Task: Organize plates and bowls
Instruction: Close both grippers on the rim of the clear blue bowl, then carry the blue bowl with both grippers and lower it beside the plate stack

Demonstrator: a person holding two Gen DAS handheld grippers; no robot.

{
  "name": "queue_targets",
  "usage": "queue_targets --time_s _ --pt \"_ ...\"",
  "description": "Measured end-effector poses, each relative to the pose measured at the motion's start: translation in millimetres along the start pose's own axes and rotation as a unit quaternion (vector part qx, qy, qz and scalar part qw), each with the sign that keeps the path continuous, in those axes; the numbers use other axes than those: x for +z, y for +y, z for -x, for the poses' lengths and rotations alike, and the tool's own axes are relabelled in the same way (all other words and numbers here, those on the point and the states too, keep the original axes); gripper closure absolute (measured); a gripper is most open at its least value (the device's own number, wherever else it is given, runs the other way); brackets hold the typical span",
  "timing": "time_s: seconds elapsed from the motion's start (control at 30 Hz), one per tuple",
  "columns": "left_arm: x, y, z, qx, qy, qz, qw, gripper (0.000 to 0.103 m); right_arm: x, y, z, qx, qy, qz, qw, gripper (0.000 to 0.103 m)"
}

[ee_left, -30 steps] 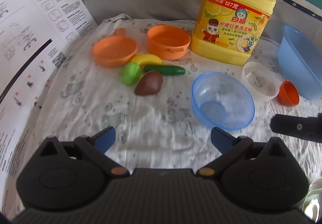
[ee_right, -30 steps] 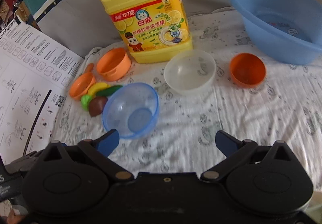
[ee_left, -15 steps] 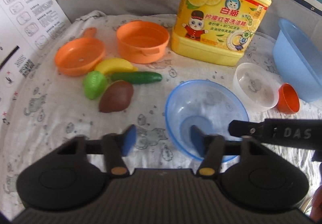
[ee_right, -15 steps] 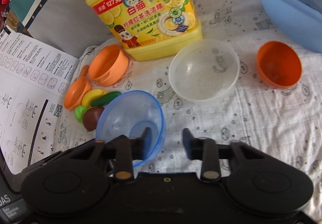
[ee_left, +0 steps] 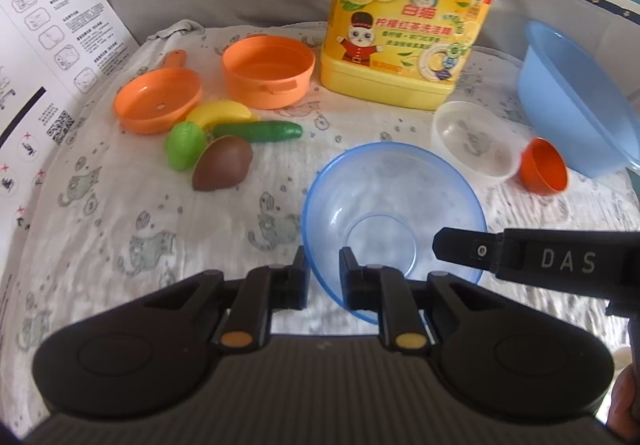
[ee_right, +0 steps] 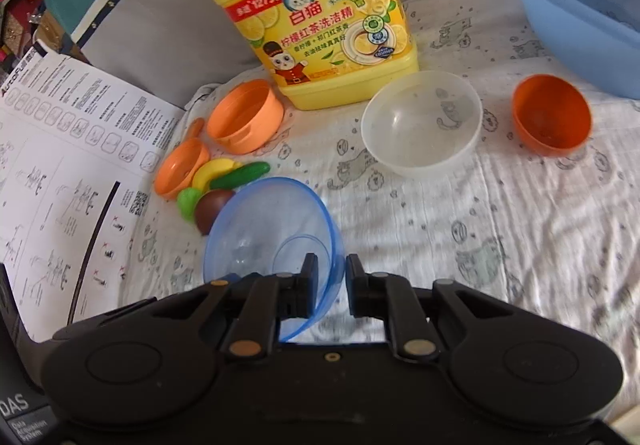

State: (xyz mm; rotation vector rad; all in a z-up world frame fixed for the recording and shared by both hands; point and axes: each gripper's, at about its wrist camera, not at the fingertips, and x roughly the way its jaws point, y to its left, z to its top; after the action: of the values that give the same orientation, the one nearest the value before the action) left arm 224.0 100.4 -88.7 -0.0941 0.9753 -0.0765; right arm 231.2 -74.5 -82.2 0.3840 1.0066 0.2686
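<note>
A clear blue bowl point(ee_left: 394, 213) sits on the patterned cloth, near me. My left gripper point(ee_left: 323, 269) is shut on its near left rim. My right gripper point(ee_right: 331, 277) is shut on its right rim, and the blue bowl point(ee_right: 264, 229) looks tilted in the right wrist view. A clear white bowl point(ee_right: 420, 123) and a small orange bowl point(ee_right: 550, 115) sit further right; both also show in the left wrist view, the white bowl point(ee_left: 472, 137) and the orange bowl point(ee_left: 542, 171).
A yellow detergent jug point(ee_left: 412, 25) stands at the back. An orange pot point(ee_left: 268, 71), an orange pan point(ee_left: 158, 105) and toy fruit point(ee_left: 218, 149) lie at the left. A big blue basin point(ee_left: 576, 97) is at the right. A printed sheet point(ee_right: 60, 165) lies left.
Both grippers have moved forward to the blue bowl and closed on its rim, the left on the left side, the right on the right side. The bowl now looks tipped.
</note>
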Motion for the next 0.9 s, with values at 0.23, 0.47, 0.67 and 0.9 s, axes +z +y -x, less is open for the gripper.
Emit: queue_targets --time_s 0.23,0.47,0.67,0.9 --pt "-24.1 -12.2 36.2 -0.004 -0.002 -0.008 1.0 0.087 -23.6 1.5 36.7 0.0 -0.004 -0.001 1.0 0.088" --pt "-48.1 -27.3 68.0 -0.012 -0.005 -0.017 0.9998 0.084 -53.0 -4.7 75.4 0.001 -0.01 -0.004 1.0 0.088" --pt "-69.6 -37.8 86.9 -0.017 -0.007 -0.026 0.9995 0.082 -74.2 -9.0 97.5 -0.002 -0.012 -0.006 1.0 0.088" --pt "-101.6 -40.0 98.8 -0.025 0.011 -0.033 0.9991 0.081 -101.3 -17.1 113.2 0.001 -0.006 -0.01 1.0 0.088"
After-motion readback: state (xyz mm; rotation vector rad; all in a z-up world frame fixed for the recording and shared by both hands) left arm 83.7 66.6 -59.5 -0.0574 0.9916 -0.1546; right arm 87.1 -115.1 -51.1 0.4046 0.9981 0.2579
